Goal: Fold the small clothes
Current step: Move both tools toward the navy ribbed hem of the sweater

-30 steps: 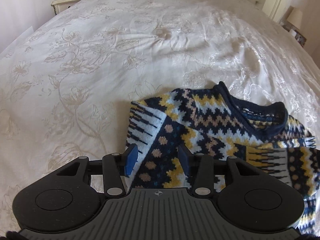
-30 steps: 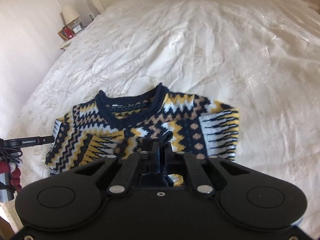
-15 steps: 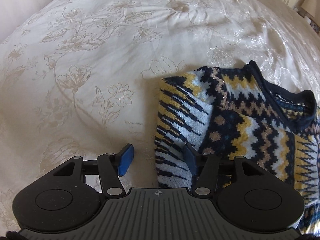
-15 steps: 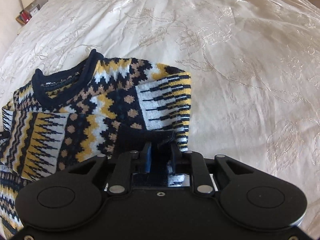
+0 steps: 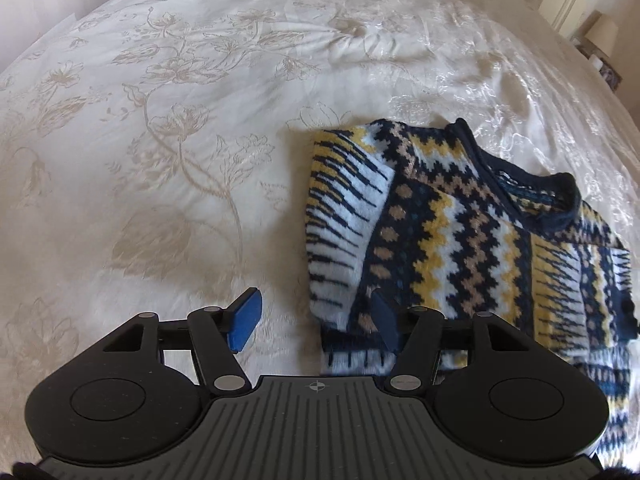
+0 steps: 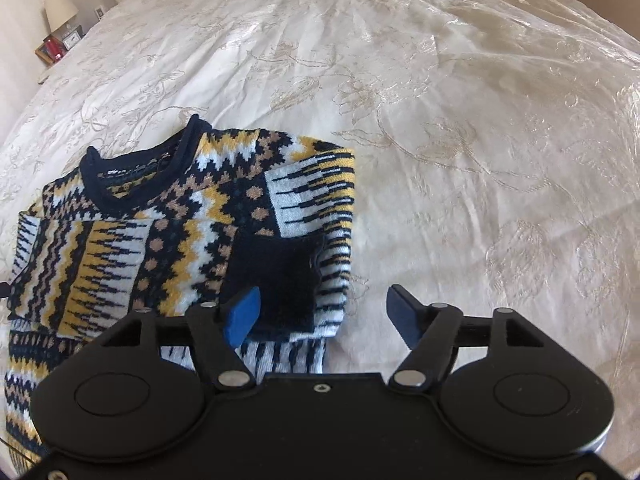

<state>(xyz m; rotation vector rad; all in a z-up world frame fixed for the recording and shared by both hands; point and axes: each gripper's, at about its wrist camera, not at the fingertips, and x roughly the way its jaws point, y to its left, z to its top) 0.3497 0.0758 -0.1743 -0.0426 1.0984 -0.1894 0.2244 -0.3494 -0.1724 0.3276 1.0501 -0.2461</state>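
Cream floral-embroidered bedspread (image 5: 168, 128) covers the whole bed. Navy, yellow, white and tan patterned knitted sweater (image 6: 168, 232) lies on it, both sleeves folded inward across the chest, a navy cuff (image 6: 276, 276) uppermost. Left gripper (image 5: 316, 322) stands wide apart at the sweater's folded side edge, holding nothing. Right gripper (image 6: 320, 316) likewise spread wide, empty, over the opposite edge by the cuff.

Our right gripper (image 6: 322, 314), clamped on the sweater's (image 6: 176, 240) dark cuff (image 6: 276, 276) a second ago, has now spread wide and let it go; the sleeve lies folded across the front. Our left gripper (image 5: 316, 320) has shifted leftward off the sweater (image 5: 460, 236).
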